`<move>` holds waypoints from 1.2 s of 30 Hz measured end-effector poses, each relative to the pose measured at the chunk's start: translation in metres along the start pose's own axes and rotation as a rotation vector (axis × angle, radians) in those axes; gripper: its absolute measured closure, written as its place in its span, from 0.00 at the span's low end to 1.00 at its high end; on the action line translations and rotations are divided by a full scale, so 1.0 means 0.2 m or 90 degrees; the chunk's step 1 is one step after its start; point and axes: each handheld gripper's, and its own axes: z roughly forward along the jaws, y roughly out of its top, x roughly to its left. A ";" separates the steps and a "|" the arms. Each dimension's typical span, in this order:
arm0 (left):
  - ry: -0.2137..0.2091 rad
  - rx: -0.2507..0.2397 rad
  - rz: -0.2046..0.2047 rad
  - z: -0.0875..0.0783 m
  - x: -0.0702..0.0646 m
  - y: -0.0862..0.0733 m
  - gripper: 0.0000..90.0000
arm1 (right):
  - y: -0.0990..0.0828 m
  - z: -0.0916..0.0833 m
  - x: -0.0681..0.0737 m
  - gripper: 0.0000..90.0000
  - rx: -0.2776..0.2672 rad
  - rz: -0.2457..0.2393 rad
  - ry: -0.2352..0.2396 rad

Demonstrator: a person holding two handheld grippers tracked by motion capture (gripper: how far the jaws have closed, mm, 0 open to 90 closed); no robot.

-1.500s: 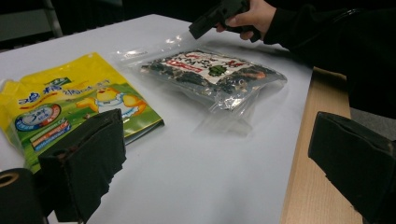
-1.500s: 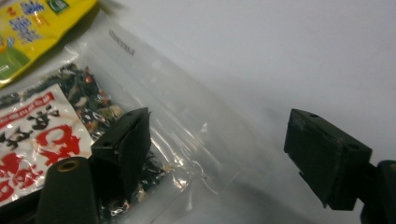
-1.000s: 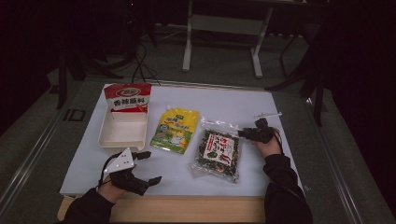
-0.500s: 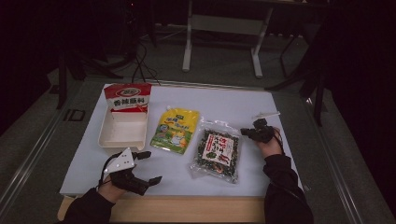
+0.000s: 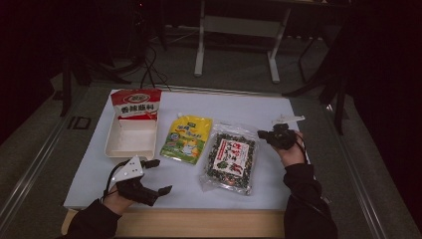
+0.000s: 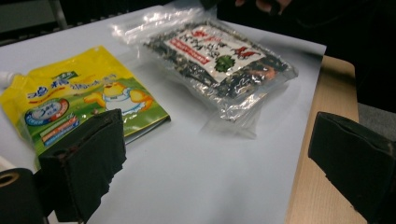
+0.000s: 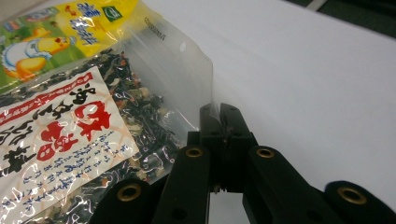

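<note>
Right gripper (image 7: 219,112) pinched tight on the clear crinkly edge of the seaweed bag (image 5: 230,161), bag mid-sheet beside the glossy yellow pouch (image 5: 187,138), its corner seemingly lifted, left gripper (image 5: 158,175) wide open over bare white sheet (image 5: 249,107).

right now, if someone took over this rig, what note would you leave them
Right tongs: shut on the clear top edge of the seaweed bag, at its corner nearest the right hand; the bag's far end lies on the white mat.
Left tongs: open, empty, resting at the mat's near left edge.
Yellow pouch lies flat between the seaweed bag and the white tray; the tray looks empty, with a red-labelled packet at its far end.
Done: seaweed bag gripped.
Left: probably lift it and put it in the tray; the yellow pouch is untouched.
</note>
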 end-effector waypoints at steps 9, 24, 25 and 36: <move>-0.004 -0.002 -0.037 -0.02 0.02 0.05 0.05 | 0.11 -0.15 0.10 1.00 -0.049 -0.059 -0.006; -0.014 0.038 -0.016 0.04 0.00 0.14 0.05 | 0.23 -0.36 0.31 1.00 -0.122 -0.149 0.005; -0.016 0.036 -0.016 0.05 0.00 0.15 0.05 | 0.23 -0.38 0.33 1.00 -0.127 -0.153 0.008; -0.042 0.020 -0.026 0.13 0.03 0.23 0.07 | 0.26 -0.47 0.44 1.00 -0.167 -0.191 0.026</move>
